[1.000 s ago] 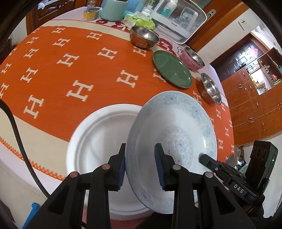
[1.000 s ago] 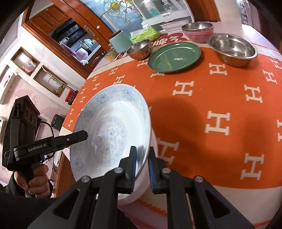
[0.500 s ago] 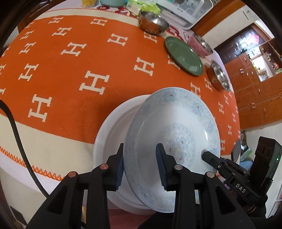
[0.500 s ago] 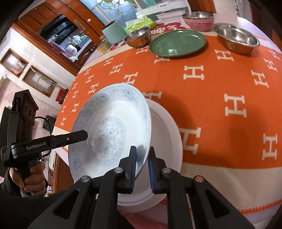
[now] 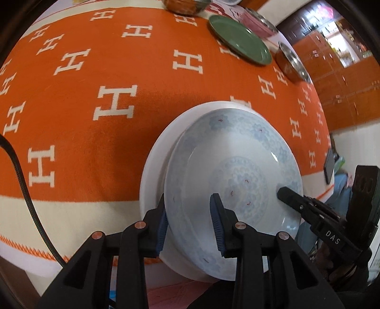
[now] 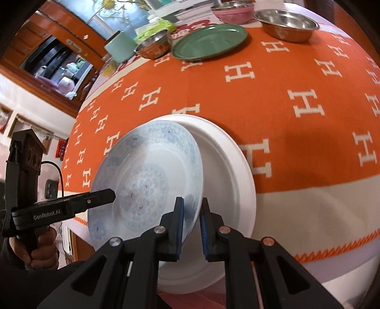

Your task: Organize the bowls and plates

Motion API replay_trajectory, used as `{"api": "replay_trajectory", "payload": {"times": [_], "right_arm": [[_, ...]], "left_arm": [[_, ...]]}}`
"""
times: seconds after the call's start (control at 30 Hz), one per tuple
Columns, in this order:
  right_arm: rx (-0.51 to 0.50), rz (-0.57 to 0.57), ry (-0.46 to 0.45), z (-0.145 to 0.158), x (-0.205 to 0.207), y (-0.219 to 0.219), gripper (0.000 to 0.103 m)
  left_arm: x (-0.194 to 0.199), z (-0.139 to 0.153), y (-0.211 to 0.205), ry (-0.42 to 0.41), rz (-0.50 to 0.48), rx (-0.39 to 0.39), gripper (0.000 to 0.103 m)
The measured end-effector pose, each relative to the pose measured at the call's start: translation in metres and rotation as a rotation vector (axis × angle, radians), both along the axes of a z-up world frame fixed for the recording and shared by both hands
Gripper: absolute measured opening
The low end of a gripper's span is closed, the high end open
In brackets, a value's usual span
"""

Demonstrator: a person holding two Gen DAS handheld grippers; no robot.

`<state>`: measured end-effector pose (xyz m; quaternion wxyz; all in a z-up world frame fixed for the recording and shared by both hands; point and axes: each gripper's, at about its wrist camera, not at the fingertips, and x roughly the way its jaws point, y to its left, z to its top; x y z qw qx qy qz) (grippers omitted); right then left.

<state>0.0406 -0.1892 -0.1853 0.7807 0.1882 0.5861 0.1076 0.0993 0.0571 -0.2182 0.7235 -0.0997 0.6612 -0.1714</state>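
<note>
We held the blue-patterned bowl (image 5: 237,166) tilted over the white plate (image 6: 232,166) at the table's near edge, our left gripper (image 5: 190,223) straddling its rim loosely and our right gripper (image 6: 191,223) pinching the opposite rim

Between the right claw's (image 6: 191,224) fingers sits the patterned plate's (image 6: 144,180) rim; the plain plate (image 6: 228,171) lies beneath, bowls (image 6: 288,26) far ahead.

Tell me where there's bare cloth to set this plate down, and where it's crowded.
Bare orange cloth spans between the white plate and the green plate. The far edge is crowded: green plate, steel bowl, pink bowl, copper bowl.
</note>
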Motion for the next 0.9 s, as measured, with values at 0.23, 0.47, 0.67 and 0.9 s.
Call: {"api": "replay_trajectory", "payload": {"times": [0.23,0.47,0.67,0.9], "right_arm": [[-0.049,-0.101,0.016,-0.004,-0.007,0.004,0.015],[-0.105,-0.159,0.043,-0.008,-0.011,0.008,0.016],[-0.11,-0.18,0.042,-0.004,-0.014,0.005,0.019],[-0.145,-0.148,-0.05,0.017,-0.019,0.01,0.036]], "left_arm": [[0.008,-0.008,-0.003,0.011,-0.117,-0.015,0.031],[0.009,-0.011,-0.008,0.02,-0.195,-0.009,0.031],[0.008,-0.009,-0.012,0.007,-0.222,0.011,0.032],[0.005,0.011,-0.01,-0.099,-0.249,0.052,0.034]]}}
